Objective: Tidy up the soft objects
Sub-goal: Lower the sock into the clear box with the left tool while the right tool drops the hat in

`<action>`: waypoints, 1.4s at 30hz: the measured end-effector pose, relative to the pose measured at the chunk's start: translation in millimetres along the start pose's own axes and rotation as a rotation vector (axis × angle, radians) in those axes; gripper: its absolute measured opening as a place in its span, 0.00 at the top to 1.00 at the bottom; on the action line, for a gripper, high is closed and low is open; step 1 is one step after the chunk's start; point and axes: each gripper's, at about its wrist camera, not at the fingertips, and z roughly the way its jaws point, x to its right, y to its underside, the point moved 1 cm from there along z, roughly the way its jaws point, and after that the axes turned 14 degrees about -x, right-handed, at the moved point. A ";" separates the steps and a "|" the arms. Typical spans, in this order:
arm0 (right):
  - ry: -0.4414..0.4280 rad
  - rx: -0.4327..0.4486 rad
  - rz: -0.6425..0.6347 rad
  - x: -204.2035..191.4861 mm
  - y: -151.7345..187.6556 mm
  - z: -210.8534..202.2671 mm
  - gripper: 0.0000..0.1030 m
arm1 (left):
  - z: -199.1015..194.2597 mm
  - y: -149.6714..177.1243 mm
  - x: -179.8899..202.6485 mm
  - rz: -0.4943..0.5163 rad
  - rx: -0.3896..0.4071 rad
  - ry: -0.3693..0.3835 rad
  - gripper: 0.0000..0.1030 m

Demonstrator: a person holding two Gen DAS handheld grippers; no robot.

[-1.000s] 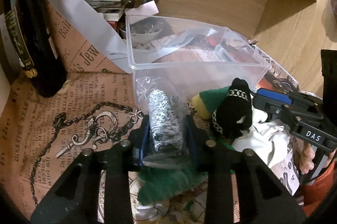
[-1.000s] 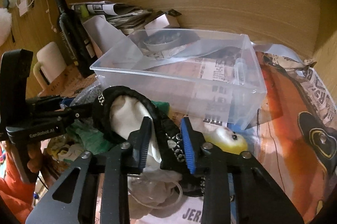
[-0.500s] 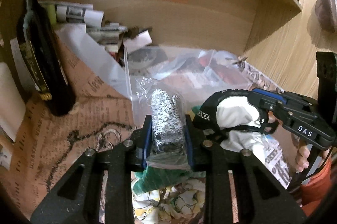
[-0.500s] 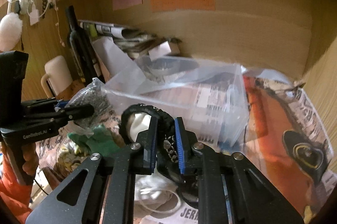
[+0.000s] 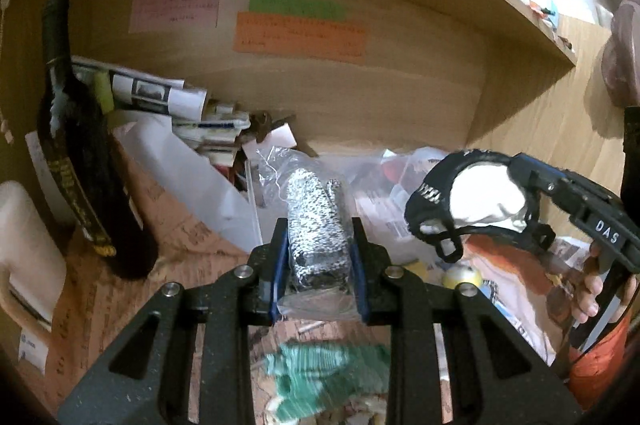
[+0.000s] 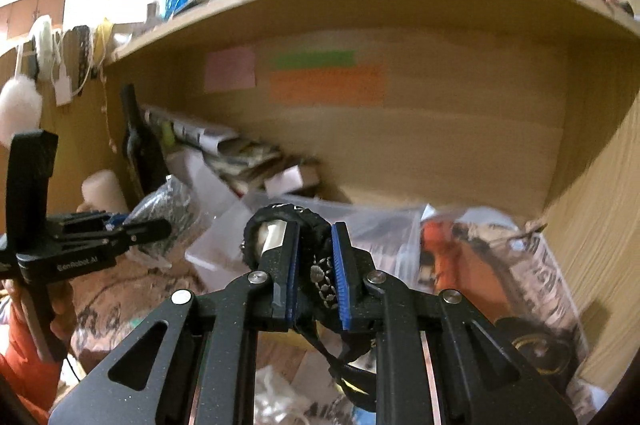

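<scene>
The left hand-held gripper (image 5: 318,265) is clamped on a bagged speckled roll (image 5: 316,221) at frame centre; the right hand-held gripper (image 6: 314,285) pinches a black-and-white cap (image 6: 280,233) above the clear bin (image 6: 376,229). The slick bag could slip free mid-carry.

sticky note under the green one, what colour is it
Orange, clearest in the left wrist view.

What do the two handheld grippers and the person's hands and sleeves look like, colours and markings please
Both grippers are matte black with silver screws and blue finger pads. The left gripper carries white "GenRobot.AI" lettering on its side, seen from the right wrist; the right gripper shows "DAS". The right hand is bare on the handle, with orange fabric below it.
</scene>
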 end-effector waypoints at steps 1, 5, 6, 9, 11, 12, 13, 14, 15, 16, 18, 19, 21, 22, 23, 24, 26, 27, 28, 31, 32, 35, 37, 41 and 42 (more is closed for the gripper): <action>0.007 0.010 0.001 2.0 -3.8 -0.2 0.86 | 1.8 -4.7 -1.2 -0.003 0.000 0.003 0.73; 0.038 0.034 0.004 8.3 -14.7 4.1 0.86 | 11.2 -19.4 -3.9 -0.003 -0.007 -0.004 0.73; 0.043 0.036 0.006 10.4 -16.8 6.7 0.86 | 13.7 -22.5 -4.6 -0.004 -0.011 -0.004 0.73; 0.054 0.028 0.019 16.9 -21.7 17.2 0.86 | 25.0 -32.4 -9.2 -0.012 -0.029 0.005 0.73; 0.060 0.013 0.027 21.4 -24.2 26.8 0.86 | 34.0 -38.6 -10.4 -0.013 -0.044 -0.004 0.73; 0.064 0.004 0.029 22.9 -24.7 31.7 0.86 | 37.5 -40.5 -10.7 -0.012 -0.049 -0.009 0.73; 0.068 -0.007 0.031 24.5 -25.2 37.9 0.86 | 43.2 -43.2 -10.5 -0.011 -0.058 -0.016 0.73; 0.075 -0.019 0.032 26.0 -25.6 44.2 0.86 | 48.2 -44.8 -10.3 -0.008 -0.065 -0.020 0.73; 0.077 -0.029 0.033 27.7 -26.2 48.3 0.86 | 53.2 -46.3 -9.4 -0.004 -0.074 -0.024 0.73; 0.079 -0.043 0.034 29.1 -26.6 54.6 0.86 | 57.1 -46.8 -8.0 0.000 -0.081 -0.031 0.73; 0.091 -0.065 0.038 32.8 -26.6 65.3 0.86 | 65.5 -48.4 -5.2 0.009 -0.097 -0.046 0.73; 0.096 -0.075 0.041 34.9 -26.6 70.3 0.86 | 70.6 -49.5 -3.9 0.015 -0.107 -0.052 0.73; 0.106 -0.095 0.044 37.6 -26.8 79.2 0.86 | 81.6 -50.1 -0.8 0.023 -0.129 -0.062 0.73; 0.114 -0.109 0.043 39.0 -25.9 84.8 0.86 | 86.8 -50.9 1.5 0.025 -0.140 -0.065 0.73; 0.118 -0.122 0.040 39.3 -25.2 89.7 0.86 | 92.9 -51.4 3.0 0.028 -0.155 -0.068 0.73; 0.121 -0.136 0.036 39.2 -24.6 94.6 0.86 | 98.1 -53.6 4.1 0.028 -0.165 -0.071 0.73; 0.127 -0.163 0.026 39.2 -21.6 103.4 0.86 | 110.2 -55.7 6.5 0.033 -0.192 -0.074 0.73; 0.127 -0.174 0.021 38.7 -21.0 107.1 0.86 | 114.3 -55.5 7.4 0.036 -0.204 -0.073 0.73; 0.125 -0.188 0.013 37.6 -19.5 111.2 0.86 | 118.0 -55.2 9.4 0.039 -0.216 -0.072 0.73; 0.107 -0.226 -0.005 33.9 -15.7 120.7 0.86 | 127.7 -54.0 10.1 0.053 -0.245 -0.076 0.73; 0.100 -0.237 -0.012 31.9 -14.7 123.1 0.86 | 131.2 -54.0 11.1 0.058 -0.254 -0.077 0.73; 0.081 -0.271 -0.040 25.5 -11.3 127.9 0.85 | 140.9 -54.2 13.9 0.073 -0.276 -0.080 0.73; 0.052 -0.300 -0.054 22.1 -8.6 130.1 0.83 | 144.7 -53.0 15.9 0.080 -0.287 -0.084 0.71; 0.021 -0.339 -0.070 19.3 -3.1 130.3 0.83 | 143.6 -52.9 17.5 0.083 -0.280 -0.079 0.51; 0.012 -0.349 -0.071 19.1 -1.9 130.3 0.83 | 140.9 -52.3 17.8 0.083 -0.270 -0.079 0.44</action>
